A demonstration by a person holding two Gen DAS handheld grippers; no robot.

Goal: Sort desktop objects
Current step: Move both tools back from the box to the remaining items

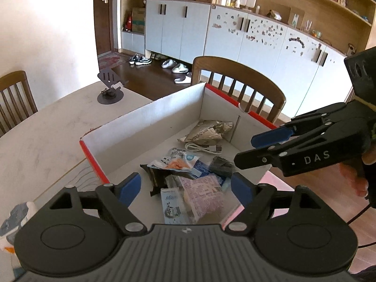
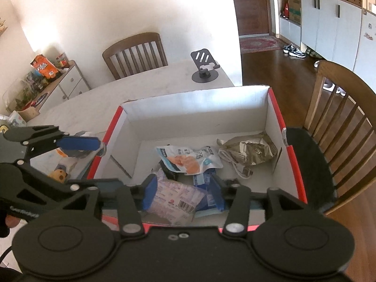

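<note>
A white cardboard box with a red rim (image 1: 145, 115) (image 2: 195, 108) stands on the table. In it lie a pink tissue pack (image 1: 204, 195) (image 2: 176, 199), a blue-white snack packet (image 1: 178, 162) (image 2: 188, 159), a white USB cable (image 1: 202, 148) (image 2: 235, 162), a crumpled olive bag (image 1: 209, 129) (image 2: 251, 150) and a light-blue sachet (image 1: 172, 204). My left gripper (image 1: 185, 185) (image 2: 94, 162) hovers open over the box's near end, empty. My right gripper (image 2: 183, 192) (image 1: 251, 149) is open above the tissue pack, pads clear of it.
A dark phone stand (image 1: 109, 91) (image 2: 204, 68) sits on the pale table (image 1: 47, 129) beyond the box. Wooden chairs (image 1: 237, 77) (image 2: 136, 51) stand around the table. Left of the box lie small items, among them a toy bear (image 2: 58, 175).
</note>
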